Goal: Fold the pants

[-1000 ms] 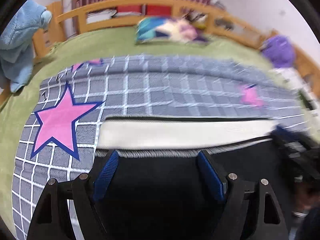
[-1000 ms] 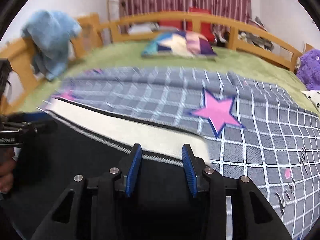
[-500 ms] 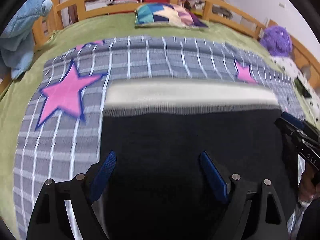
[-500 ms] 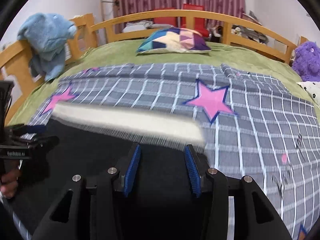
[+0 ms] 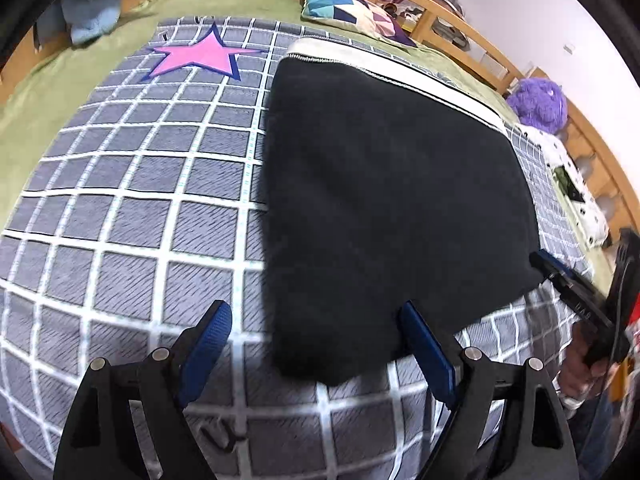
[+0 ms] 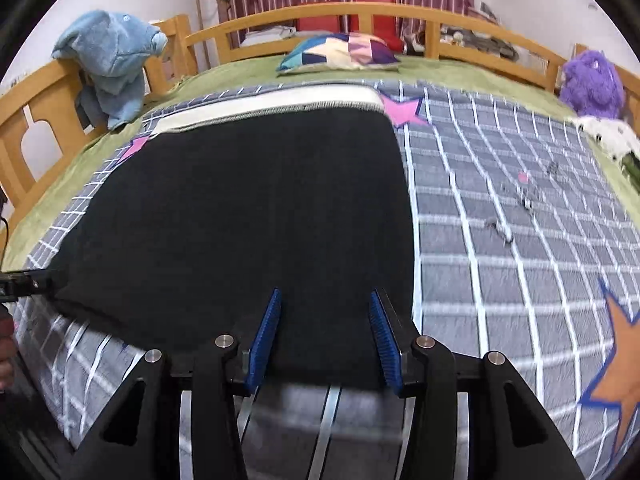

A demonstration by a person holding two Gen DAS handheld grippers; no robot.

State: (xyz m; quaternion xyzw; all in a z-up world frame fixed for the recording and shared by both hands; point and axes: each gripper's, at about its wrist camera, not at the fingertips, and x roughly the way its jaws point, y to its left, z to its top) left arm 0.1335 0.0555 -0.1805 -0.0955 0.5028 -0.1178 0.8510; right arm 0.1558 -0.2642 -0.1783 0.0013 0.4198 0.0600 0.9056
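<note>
Black pants (image 5: pixel 380 184) (image 6: pixel 248 200) lie flat on the grey checked blanket (image 5: pixel 140 200) (image 6: pixel 500 240), white waistband (image 5: pixel 384 70) (image 6: pixel 272 102) at the far end. My left gripper (image 5: pixel 312 316) hovers open and wide over the pants' near left corner, pads clear of the cloth. Over the near right edge my right gripper (image 6: pixel 325 298) stands partly open, black fabric showing between its fingers but not pinched. Each gripper shows at the edge of the other's view: the right gripper (image 5: pixel 568 284), the left gripper (image 6: pixel 24 282).
A wooden rail (image 6: pixel 320 12) rings the bed. A patchwork pillow (image 5: pixel 348 6) (image 6: pixel 340 52) lies at the head. A purple plush (image 5: pixel 540 100) (image 6: pixel 592 80) sits at the right and a blue plush (image 6: pixel 112 64) hangs on the left rail. A person's hand (image 5: pixel 576 364) holds the right gripper.
Both grippers drew back from the waistband toward the near edge of the bed. The whole folded pants now lie in view ahead of them, and the left view has tilted.
</note>
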